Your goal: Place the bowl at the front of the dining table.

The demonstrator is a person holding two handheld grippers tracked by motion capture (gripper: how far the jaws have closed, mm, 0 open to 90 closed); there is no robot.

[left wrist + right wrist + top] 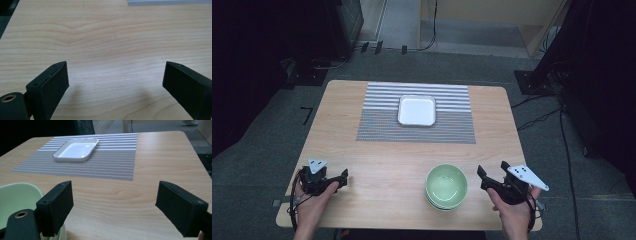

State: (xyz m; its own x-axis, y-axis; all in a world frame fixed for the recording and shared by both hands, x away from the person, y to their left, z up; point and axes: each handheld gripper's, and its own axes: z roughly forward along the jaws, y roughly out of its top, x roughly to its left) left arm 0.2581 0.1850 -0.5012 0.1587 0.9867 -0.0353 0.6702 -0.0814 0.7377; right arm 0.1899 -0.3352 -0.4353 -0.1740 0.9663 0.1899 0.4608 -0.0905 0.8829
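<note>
Right tongs (490,174) – spread, empty – sit just right of the green bowl (446,186); left tongs (345,177) spread too, well apart.

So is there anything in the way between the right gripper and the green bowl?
No. The right gripper sits just beside the green bowl, jaws open, with bare wooden table between them.
</note>
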